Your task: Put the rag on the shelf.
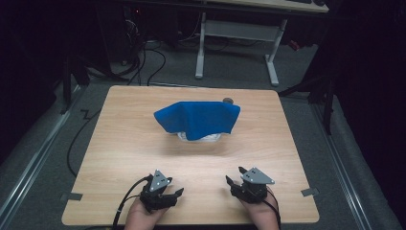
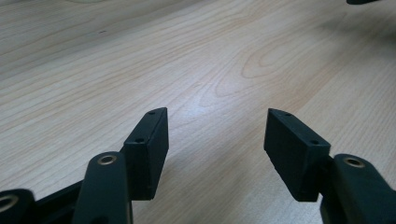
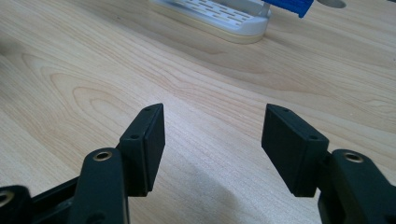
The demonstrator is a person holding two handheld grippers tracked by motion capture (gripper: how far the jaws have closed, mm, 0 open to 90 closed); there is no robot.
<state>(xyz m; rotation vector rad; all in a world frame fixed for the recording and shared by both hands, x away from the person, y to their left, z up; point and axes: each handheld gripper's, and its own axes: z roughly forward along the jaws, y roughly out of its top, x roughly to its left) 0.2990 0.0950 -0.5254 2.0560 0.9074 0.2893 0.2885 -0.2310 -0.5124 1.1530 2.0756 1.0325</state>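
A: Two tools parked at my near bench (image 1: 119, 143) edge. Left tool (image 1: 168, 195) wide, nothing in it. Right tool (image 1: 238, 178) wide too, also empty.

B: Where's the target?

A: Blue cloth (image 1: 198, 117) mid-bench, draped over a white slotted rack (image 3: 219, 16), well apart from both tools.

B: Handling?

A: Soft and light, I'd guess. It'll sag and drag. I'd pinch a hanging corner, not the middle; the rack might shift.
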